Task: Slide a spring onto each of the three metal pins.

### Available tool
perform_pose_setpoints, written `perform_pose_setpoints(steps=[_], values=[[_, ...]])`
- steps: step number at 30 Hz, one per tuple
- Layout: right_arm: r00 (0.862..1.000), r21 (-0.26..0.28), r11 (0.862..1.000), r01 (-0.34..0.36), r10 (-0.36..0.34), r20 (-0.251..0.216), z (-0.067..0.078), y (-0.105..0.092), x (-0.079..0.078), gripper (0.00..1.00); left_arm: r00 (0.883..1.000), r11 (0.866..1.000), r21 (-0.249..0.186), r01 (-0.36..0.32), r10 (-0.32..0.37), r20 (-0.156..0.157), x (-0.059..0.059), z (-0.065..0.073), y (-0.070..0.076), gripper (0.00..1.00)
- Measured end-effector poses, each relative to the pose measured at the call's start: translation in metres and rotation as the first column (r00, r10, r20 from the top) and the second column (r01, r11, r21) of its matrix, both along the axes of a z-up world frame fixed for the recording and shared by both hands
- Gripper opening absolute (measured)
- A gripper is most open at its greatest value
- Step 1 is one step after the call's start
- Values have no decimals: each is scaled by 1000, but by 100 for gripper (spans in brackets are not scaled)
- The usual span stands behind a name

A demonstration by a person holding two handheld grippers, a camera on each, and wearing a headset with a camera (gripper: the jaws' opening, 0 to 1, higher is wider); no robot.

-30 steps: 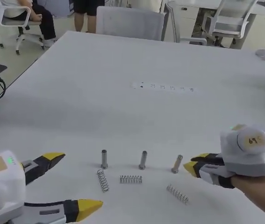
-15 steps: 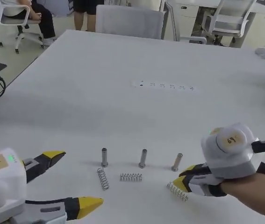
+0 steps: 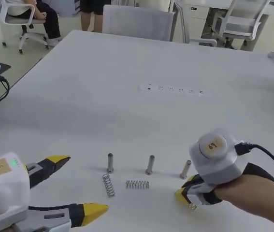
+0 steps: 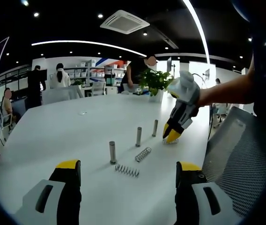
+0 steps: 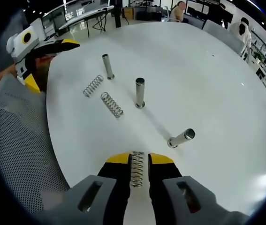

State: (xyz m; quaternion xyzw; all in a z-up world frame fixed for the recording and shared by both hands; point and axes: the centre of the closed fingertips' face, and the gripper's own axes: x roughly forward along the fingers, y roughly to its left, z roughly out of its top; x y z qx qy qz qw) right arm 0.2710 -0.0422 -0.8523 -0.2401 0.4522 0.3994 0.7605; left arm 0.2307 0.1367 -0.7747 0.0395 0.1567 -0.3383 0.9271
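Three short metal pins stand in a row on the white table (image 3: 127, 111): left pin (image 3: 110, 163), middle pin (image 3: 150, 165), and right pin (image 3: 185, 169), which leans. Two springs lie loose in front of them, one (image 3: 108, 184) under the left pin, the other (image 3: 137, 184) beside it. My right gripper (image 3: 187, 198) is down at the table right of them, its jaws closed around the third spring (image 5: 137, 168), which lies flat on the surface. My left gripper (image 3: 76, 186) hovers open at the near left, nothing between its fingers.
A row of flush sockets (image 3: 170, 90) sits mid-table. Grey chairs (image 3: 137, 21) stand at the far edge, with people beyond them. A mesh chair back (image 4: 238, 159) is close on the near side. My left gripper (image 5: 29, 51) appears beyond the pins in the right gripper view.
My right gripper has moved left and down from beside the right pin onto the third spring. The left gripper has stayed put.
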Motion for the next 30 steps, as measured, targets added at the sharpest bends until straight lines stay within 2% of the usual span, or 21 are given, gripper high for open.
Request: perform_pose_setpoints(steps=[11, 14, 27, 30], values=[[999, -90, 995, -32, 29, -42, -7, -1, -3, 11, 1000, 1000, -9, -7, 7, 4, 1, 0, 2, 80], [999, -105, 994, -40, 36, -41, -9, -2, -2, 10, 1000, 1000, -10, -7, 7, 4, 1, 0, 2, 80], [998, -121, 992, -28, 20, -64, -11, -3, -4, 8, 1000, 1000, -11, -9, 9, 12, 1, 1, 4, 80], [998, -100, 995, -12, 5, -64, -11, -3, -4, 8, 1000, 1000, -10, -9, 9, 13, 1, 2, 5, 80]])
